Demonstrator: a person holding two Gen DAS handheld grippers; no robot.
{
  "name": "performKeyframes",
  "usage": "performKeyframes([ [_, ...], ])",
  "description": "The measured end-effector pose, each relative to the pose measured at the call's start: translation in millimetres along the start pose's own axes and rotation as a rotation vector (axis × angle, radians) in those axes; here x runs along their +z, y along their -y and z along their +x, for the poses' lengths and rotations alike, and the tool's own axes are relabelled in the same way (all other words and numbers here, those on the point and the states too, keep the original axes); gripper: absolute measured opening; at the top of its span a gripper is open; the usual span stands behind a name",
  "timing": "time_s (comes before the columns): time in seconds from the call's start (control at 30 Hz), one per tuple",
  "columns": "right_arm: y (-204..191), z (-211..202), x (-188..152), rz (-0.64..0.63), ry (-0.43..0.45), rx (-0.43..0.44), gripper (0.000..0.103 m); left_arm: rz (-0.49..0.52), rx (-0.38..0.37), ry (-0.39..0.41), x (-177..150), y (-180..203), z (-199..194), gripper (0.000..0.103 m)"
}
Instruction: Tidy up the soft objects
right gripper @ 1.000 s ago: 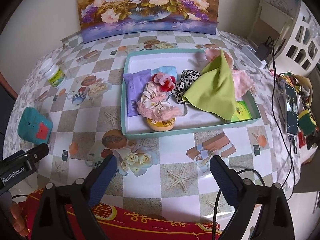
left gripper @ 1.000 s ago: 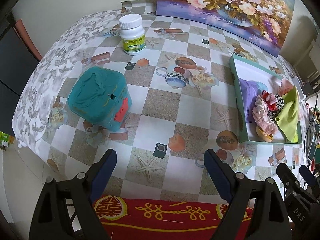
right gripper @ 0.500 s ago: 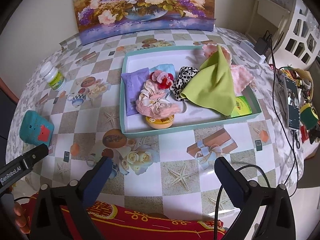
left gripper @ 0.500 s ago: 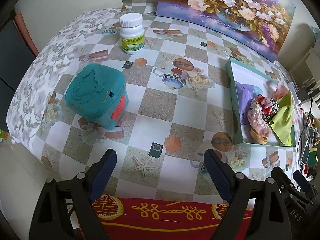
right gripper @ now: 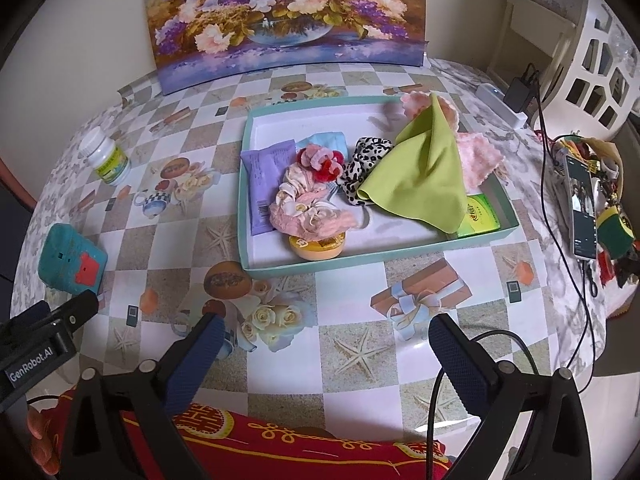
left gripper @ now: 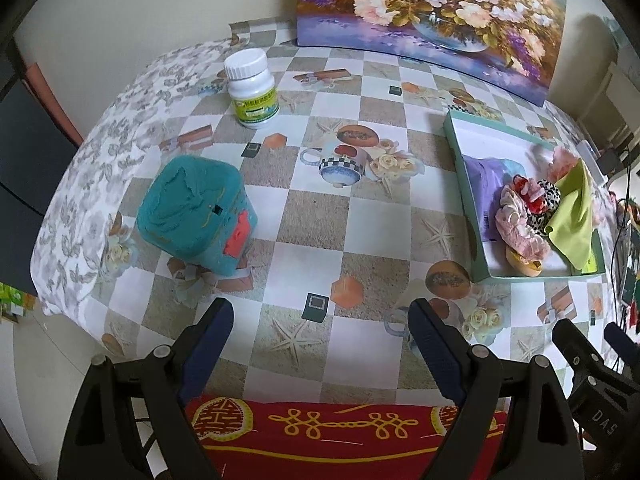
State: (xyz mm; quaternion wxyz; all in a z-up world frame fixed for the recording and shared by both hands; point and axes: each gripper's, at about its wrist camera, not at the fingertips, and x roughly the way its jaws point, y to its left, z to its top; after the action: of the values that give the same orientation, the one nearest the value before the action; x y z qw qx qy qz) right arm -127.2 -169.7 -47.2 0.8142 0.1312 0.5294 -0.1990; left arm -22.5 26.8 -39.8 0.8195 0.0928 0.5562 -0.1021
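Observation:
A teal tray (right gripper: 400,249) (left gripper: 464,184) holds soft things: a green cloth (right gripper: 420,176) (left gripper: 572,216), pink scrunchies (right gripper: 308,208) (left gripper: 516,228), a leopard scrunchie (right gripper: 360,164), a pink fluffy cloth (right gripper: 476,156) and a purple packet (right gripper: 264,180). A teal soft block (left gripper: 196,212) (right gripper: 68,260) sits on the table at the left. My left gripper (left gripper: 322,320) is open and empty near the table's front edge. My right gripper (right gripper: 326,336) is open and empty, in front of the tray.
A white pill bottle (left gripper: 252,88) (right gripper: 106,158) stands at the back left. A flower painting (right gripper: 280,12) leans on the wall. A phone (right gripper: 582,208) and cables (right gripper: 560,216) lie at the right. A small orange tin (right gripper: 318,248) and a green box (right gripper: 478,216) lie in the tray.
Both grippers have pulled back and up a little, so the table looks smaller. Nothing on the table has moved.

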Motion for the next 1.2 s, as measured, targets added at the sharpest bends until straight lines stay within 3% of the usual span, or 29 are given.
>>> performKeyframes([
  [1.2,-3.8,-0.3,0.5,-0.029,0.006,-0.034,0.103,0.027,0.039,0.028,-0.7,7.3,-5.3,0.089],
])
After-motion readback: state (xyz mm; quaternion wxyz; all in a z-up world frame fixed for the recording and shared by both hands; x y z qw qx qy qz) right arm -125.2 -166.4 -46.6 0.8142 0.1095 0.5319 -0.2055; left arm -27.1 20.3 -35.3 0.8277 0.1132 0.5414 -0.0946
